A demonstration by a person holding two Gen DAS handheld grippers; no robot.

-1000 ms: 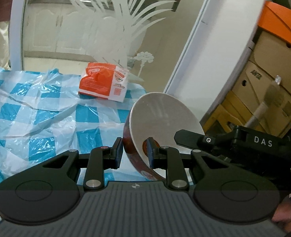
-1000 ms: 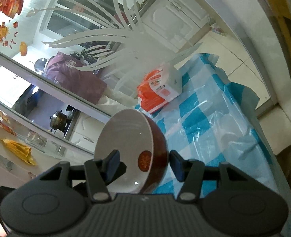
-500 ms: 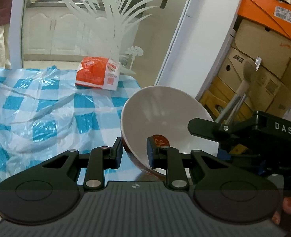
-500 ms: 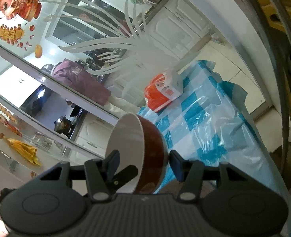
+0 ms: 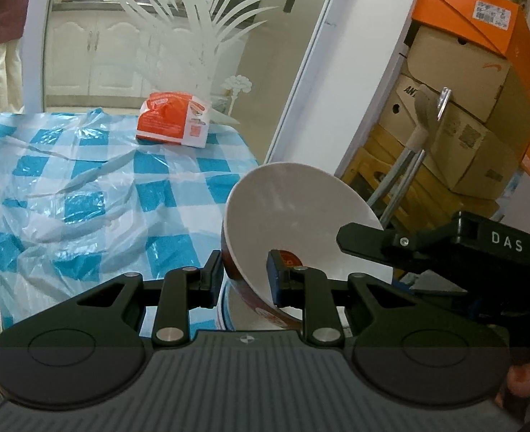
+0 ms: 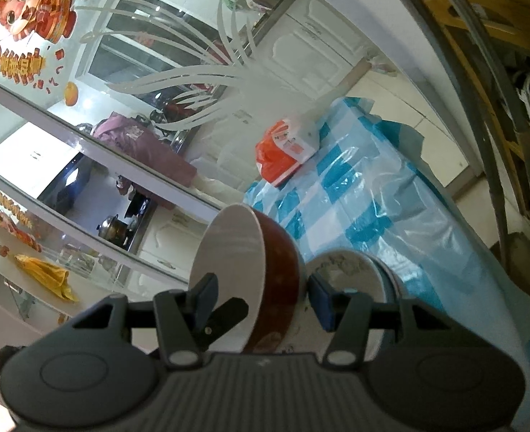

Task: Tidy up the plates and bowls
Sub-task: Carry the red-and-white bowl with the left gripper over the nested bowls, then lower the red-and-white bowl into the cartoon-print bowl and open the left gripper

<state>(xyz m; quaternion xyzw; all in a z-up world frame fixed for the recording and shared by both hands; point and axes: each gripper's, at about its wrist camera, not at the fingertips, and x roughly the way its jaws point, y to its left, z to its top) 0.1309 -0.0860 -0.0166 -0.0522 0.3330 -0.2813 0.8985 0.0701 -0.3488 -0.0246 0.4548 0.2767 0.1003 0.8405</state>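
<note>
The left gripper jaws are clamping the rigid, slippery, breakable red-and-white bowl at its rim, while the right gripper jaws are straddling it open.

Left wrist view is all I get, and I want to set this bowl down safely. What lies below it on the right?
Observer: A patterned bowl sits on the checked cloth, close beside yours; it seems to be nested in another.
Operator: Are the right tongs gripping my bowl?
Observer: No. The right tongs are open, with one finger on either side of the red-brown bowl.
</note>
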